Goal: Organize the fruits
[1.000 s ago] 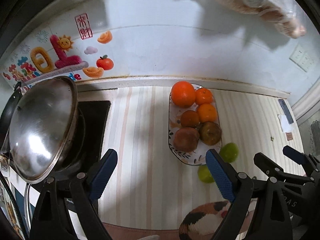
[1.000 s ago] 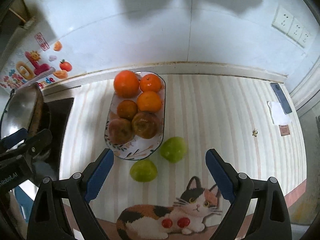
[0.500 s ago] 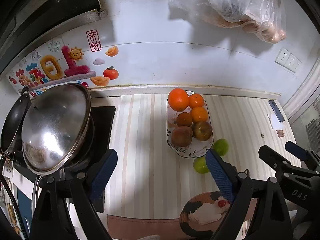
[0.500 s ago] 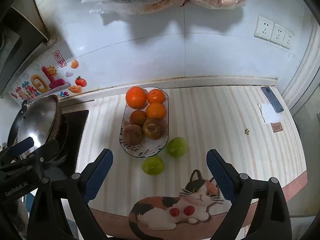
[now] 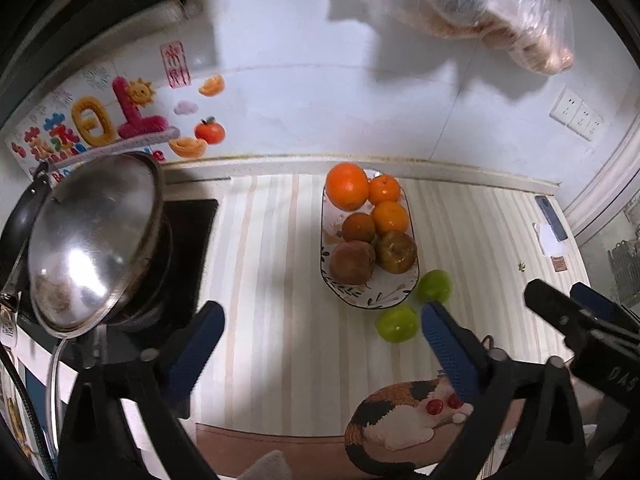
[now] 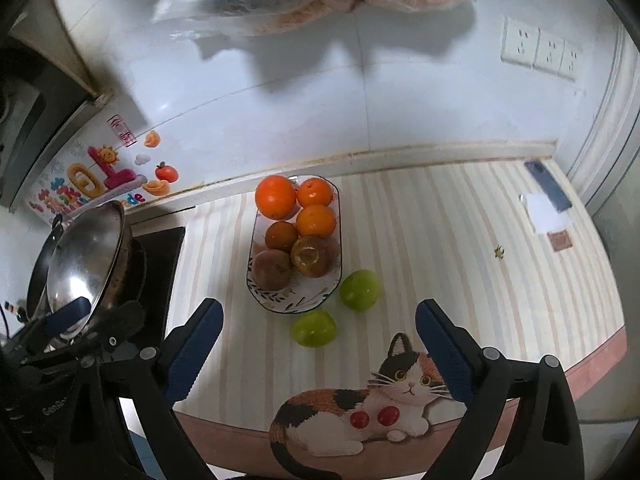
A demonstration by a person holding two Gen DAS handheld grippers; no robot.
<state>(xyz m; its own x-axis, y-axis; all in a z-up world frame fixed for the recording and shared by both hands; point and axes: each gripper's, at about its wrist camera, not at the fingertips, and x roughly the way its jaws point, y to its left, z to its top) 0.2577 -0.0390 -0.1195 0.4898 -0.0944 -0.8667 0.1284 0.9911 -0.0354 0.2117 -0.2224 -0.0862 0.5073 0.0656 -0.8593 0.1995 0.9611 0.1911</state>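
While both claws hang high over the striped counter, the right gripper (image 6: 316,344) and the left gripper (image 5: 320,340) have their jaws wide apart and hold nothing. Two green apples (image 6: 314,328) (image 6: 359,290) sit just beside the oval fruit plate (image 6: 294,306), which is almost full. I think the right claw should go down slowly over the nearer apple and squeeze its middle softly, so it cannot roll away.
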